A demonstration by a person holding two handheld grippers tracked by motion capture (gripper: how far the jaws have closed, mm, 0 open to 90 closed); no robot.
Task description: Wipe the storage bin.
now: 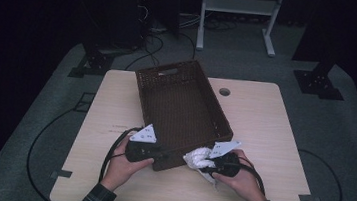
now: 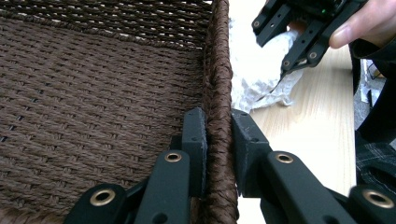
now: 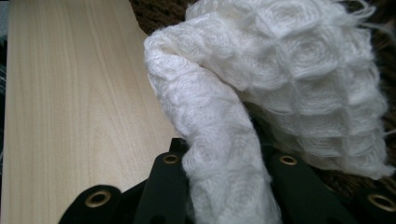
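Observation:
A brown wicker basket (image 1: pixel 170 68) stands in the middle of the light wood table (image 1: pixel 260 119). My left gripper (image 1: pixel 162 153) is at the basket's near edge. In the left gripper view its jaws (image 2: pixel 218 122) sit on either side of the woven wall (image 2: pixel 218 70) and press on it. My right gripper (image 1: pixel 206 160) is just outside the basket's near right corner, shut on a white knitted cloth (image 1: pixel 196 157). In the right gripper view the cloth (image 3: pixel 289 70) bulges out between the jaws (image 3: pixel 224 149) and hides their tips. The left gripper view also has the right gripper (image 2: pixel 280 44) with the cloth (image 2: pixel 254 79).
A round cable hole (image 1: pixel 224 92) lies in the table behind the basket on the right. Bare wood runs along both sides of the basket. On the dark floor behind are a white frame (image 1: pixel 239 6), black stand feet (image 1: pixel 319 82) and cables.

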